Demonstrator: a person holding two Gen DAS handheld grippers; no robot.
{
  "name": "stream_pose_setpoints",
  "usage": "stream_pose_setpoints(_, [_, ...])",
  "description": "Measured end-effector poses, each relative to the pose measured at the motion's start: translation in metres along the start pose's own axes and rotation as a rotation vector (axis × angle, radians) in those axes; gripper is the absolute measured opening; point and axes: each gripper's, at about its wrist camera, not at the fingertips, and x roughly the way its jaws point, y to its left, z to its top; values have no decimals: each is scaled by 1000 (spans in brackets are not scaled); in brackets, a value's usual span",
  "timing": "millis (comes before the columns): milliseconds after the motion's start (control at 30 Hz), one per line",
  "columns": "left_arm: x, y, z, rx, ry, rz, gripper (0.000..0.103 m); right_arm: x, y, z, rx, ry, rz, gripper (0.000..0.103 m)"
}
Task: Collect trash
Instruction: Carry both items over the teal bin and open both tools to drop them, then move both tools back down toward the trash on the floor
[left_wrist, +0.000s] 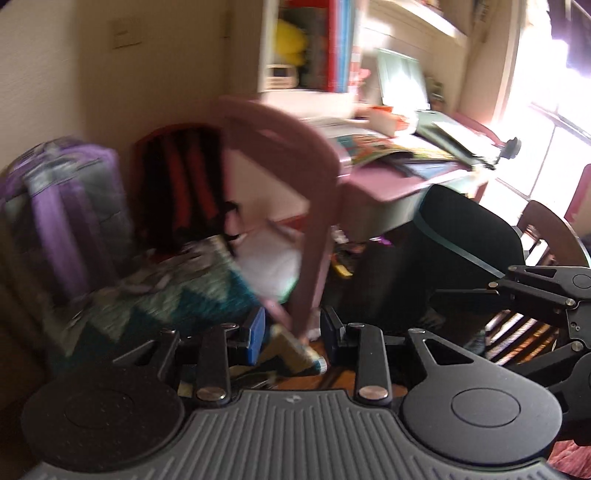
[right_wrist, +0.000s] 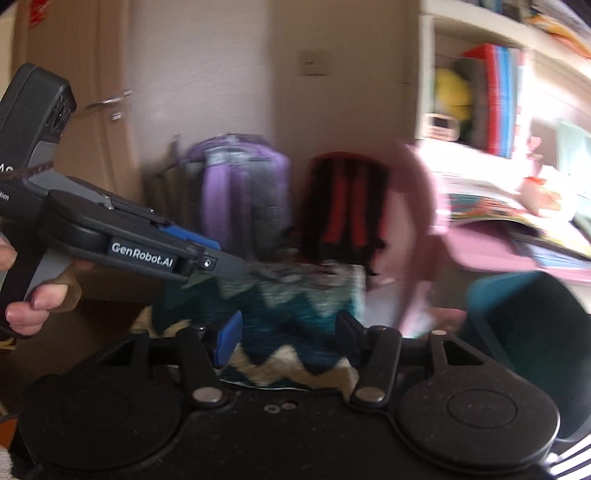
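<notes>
Nearest my lens is the ribbed grey housing of the left tongs (left_wrist: 293, 330), flanked by two matte black discs. Its jaws stand narrow, one pad blue and one dark, and a tan scrap of trash (left_wrist: 291, 349) with a pale striped end shows between them. It is too blurred for me to tell whether the pads actually pinch it.

On the other camera, the right tongs (right_wrist: 288, 334) stand wide with nothing between the pads. A hand (right_wrist: 33, 306) grips the left tool's handle at that picture's left edge.

Just beyond both tools lies a knitted blanket (left_wrist: 166, 295) in teal, dark blue and cream zigzags. Behind it, a soft purple backpack (left_wrist: 62, 206) and a red-and-black backpack (left_wrist: 181, 177) lean on the cream wall. A curved pink plastic chair back (left_wrist: 295, 147) stands before a pink desk (left_wrist: 376, 181) heaped with bright books. A dark bin (left_wrist: 461, 240) with a teal rim sits beside the desk, near a glaring window (left_wrist: 546, 110).
</notes>
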Motion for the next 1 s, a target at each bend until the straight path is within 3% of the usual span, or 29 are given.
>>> stream_pose_setpoints(200, [-17, 76, -42, -79, 16, 94, 32, 55, 61, 6, -27, 25, 160, 57])
stream_pose_setpoints(333, [-19, 128, -73, -139, 34, 154, 32, 100, 106, 0, -81, 68, 215, 58])
stream_pose_setpoints(400, [-15, 153, -86, -172, 43, 176, 41, 122, 125, -6, -89, 91, 244, 58])
stream_pose_setpoints(467, [-11, 178, -102, -207, 42, 203, 62, 143, 141, -13, -91, 123, 272, 58])
stream_pose_setpoints(633, [8, 239, -141, -256, 51, 241, 65, 209, 173, -29, -75, 229, 340, 58])
stream_pose_setpoints(733, [25, 273, -166, -282, 59, 269, 79, 246, 192, -47, -109, 271, 348, 58])
stream_pose_setpoints(1000, [89, 359, -247, -311, 142, 344, 81, 350, 226, -120, -132, 461, 418, 58])
